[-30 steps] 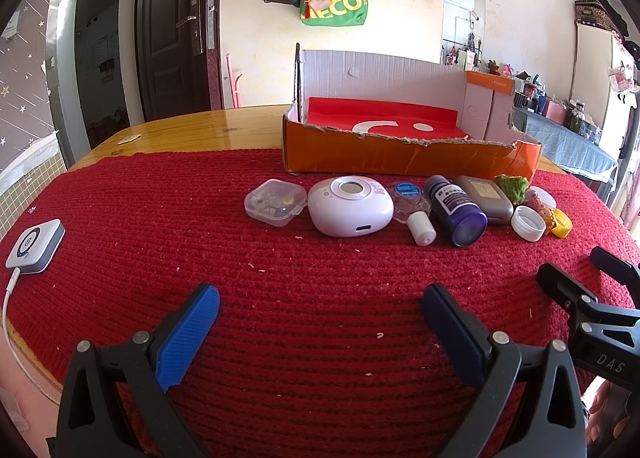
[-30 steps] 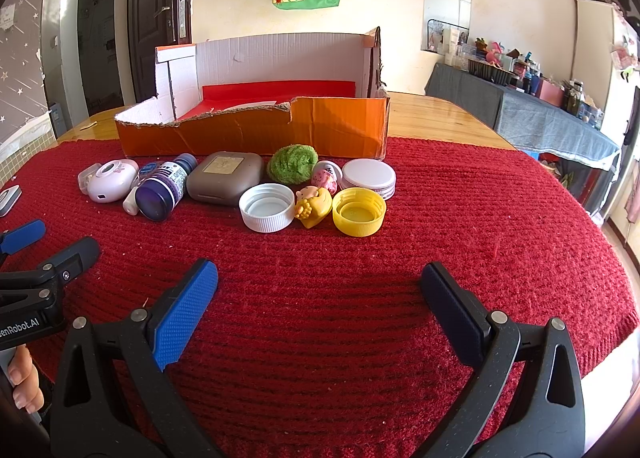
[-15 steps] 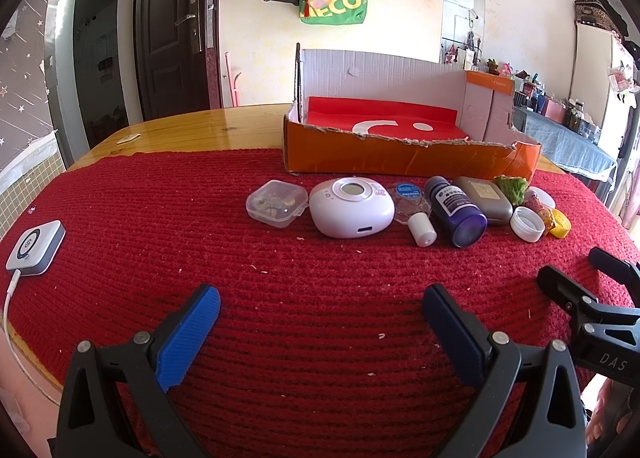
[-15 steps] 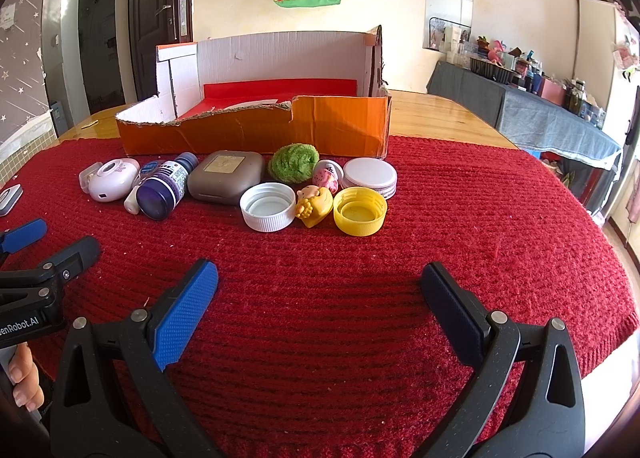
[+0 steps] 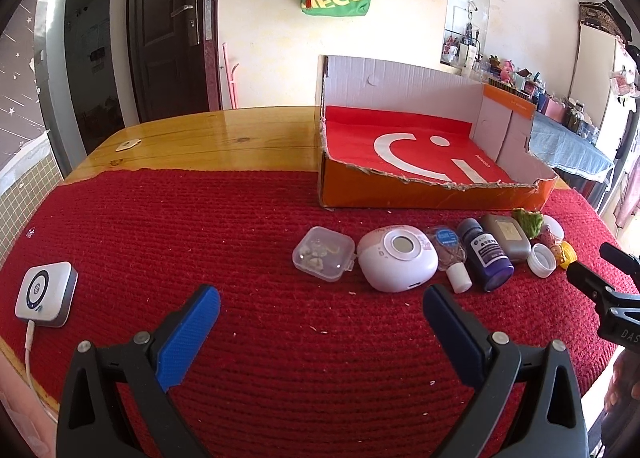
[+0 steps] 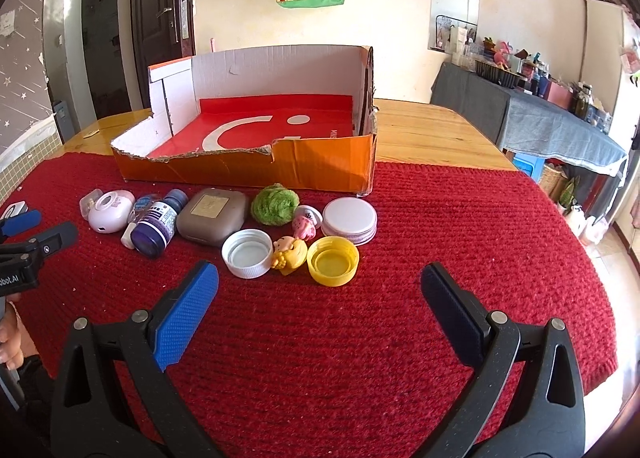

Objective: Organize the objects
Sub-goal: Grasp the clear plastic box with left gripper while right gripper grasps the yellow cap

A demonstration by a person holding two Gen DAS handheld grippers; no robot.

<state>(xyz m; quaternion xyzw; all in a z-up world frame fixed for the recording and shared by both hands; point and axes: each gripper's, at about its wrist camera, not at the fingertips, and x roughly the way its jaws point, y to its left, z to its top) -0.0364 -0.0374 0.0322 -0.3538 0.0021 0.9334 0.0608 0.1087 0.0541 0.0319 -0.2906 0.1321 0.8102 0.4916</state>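
Ahead of left tongs [image 5: 320, 306] | clear case [image 5: 323, 254] (untouched) | tongs gaping

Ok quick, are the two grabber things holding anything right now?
Left gripper: open, jaws wide apart, holding nothing, above the red cloth.
Right gripper: open, jaws wide apart, holding nothing.

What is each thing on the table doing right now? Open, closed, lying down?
Left gripper: open, holding nothing.
Right gripper: open, holding nothing.
Orange box: open, nothing inside.
Purple bottle: lying on its side.
White cap: open side up.
Yellow cap: open side up.
Brown case: closed.
Clear small box: closed.
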